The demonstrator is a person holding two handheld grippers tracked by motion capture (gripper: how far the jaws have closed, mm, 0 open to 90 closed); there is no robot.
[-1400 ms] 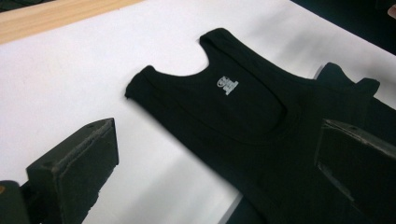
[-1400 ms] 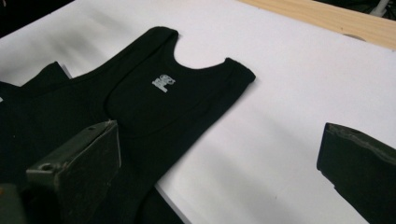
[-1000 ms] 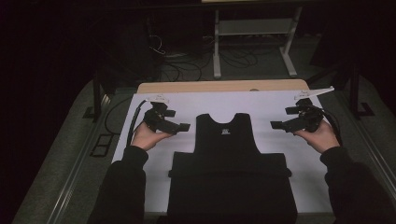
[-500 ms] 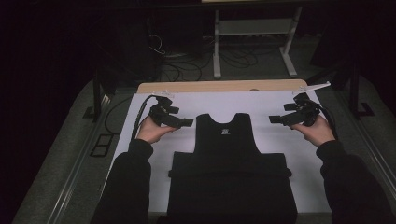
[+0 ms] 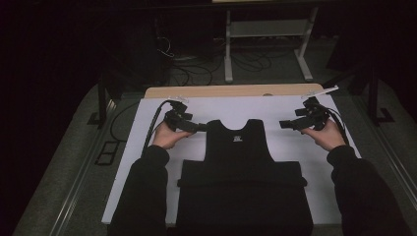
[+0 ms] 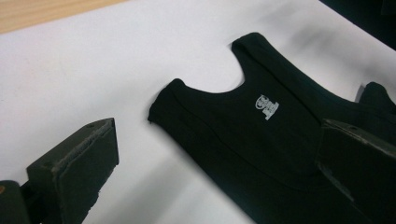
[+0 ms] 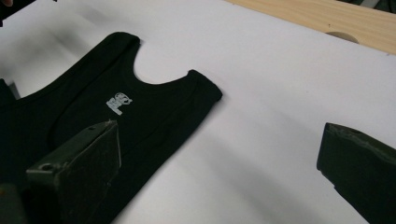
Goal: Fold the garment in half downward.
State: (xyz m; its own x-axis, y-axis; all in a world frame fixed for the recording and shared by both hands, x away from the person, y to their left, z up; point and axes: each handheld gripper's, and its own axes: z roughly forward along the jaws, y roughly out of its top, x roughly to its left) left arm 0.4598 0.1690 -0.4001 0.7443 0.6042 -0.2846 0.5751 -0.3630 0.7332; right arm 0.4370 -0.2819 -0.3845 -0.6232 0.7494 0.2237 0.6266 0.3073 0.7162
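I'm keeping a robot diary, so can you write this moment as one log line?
left gripper: open, at tank top shoulder strap | right gripper: open, apart from it | top: flat on white sheet

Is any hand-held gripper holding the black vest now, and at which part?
No. Both the left hand-held gripper and the right hand-held gripper are open, near the vest shoulders.

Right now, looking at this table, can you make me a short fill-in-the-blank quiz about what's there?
1. The tank top on the white sheet is ___ in colour.
2. The jaws of the left gripper stand ___.
3. The printed label sits just below the top's ___.
4. The right gripper holds ___.

Missing words: black; open; neckline; nothing
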